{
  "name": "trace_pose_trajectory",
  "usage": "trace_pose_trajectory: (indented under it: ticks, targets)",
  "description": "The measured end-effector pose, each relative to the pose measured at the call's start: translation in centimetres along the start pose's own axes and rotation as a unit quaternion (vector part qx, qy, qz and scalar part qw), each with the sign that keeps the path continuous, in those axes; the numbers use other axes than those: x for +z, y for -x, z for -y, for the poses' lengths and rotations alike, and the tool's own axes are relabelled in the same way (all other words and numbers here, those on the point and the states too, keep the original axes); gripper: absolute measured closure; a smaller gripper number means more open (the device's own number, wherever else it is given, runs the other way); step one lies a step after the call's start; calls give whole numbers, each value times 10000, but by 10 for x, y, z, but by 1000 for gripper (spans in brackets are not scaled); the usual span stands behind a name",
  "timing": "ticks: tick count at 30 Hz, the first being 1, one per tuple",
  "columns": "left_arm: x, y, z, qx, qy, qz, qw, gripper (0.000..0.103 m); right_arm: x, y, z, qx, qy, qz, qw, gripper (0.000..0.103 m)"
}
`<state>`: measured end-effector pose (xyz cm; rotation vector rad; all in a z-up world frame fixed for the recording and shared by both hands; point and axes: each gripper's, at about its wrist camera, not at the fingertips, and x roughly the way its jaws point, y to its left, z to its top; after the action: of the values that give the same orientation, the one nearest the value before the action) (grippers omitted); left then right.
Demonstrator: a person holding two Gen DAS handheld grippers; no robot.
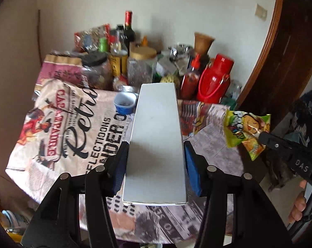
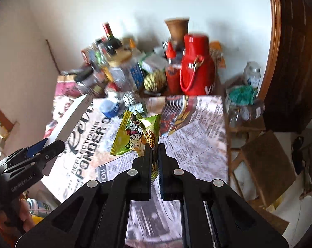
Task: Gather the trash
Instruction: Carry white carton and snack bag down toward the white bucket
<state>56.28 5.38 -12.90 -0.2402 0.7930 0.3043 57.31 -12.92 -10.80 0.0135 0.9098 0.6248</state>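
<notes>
A: Left gripper point(image 1: 156, 155) clamps a long white box point(image 1: 156, 136), blue pads pressing both long sides, box sticking out forward over the table point(image 1: 52, 165). Off the cloth, by the look of it.

B: Right gripper point(image 2: 154, 155)?

A: Jaws pressed nearly together on a green snack wrapper point(image 2: 135, 134). Pinched at one crimped end, the rest sticks up and forward, crumpled. Seen from the left wrist view too, wrapper hangs clear of the tabletop at the right edge.

B: So both trash items are in hand. Step?

A: I'd call it carry-off. Pick-up looks done for these two; neither touches the printed tablecloth point(image 2: 197, 134). No bin or bag visible in either view, so I can't say where they go.

B: Anything left on the table?

A: Blue cup point(image 1: 124, 103) just beside the box's far end, then a crowd at the back: red thermos point(image 1: 214, 78), wine bottle point(image 1: 128, 29), jars. Can't tell which of those counts as trash. Frames are blurry there.

B: Next move needs?

A: Judgement: keep both grips firm while swinging toward a bin. The box is long and held near one end, so it could lever out or clip the thermos. Wrapper is light and slippery; thin pinch, could slide.
</notes>
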Motion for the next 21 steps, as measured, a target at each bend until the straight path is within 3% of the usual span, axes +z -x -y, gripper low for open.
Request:
trace_pose_trajectory:
  ticks: [9, 21]
  targets:
    - [-15, 85, 3, 188, -158, 495, 9985, 51, -10, 87, -18, -12, 178, 718, 9973, 98]
    - [-53, 168, -46, -328, -434, 874, 9947, 51, -65, 140, -89, -466, -80, 1203, 9916, 98]
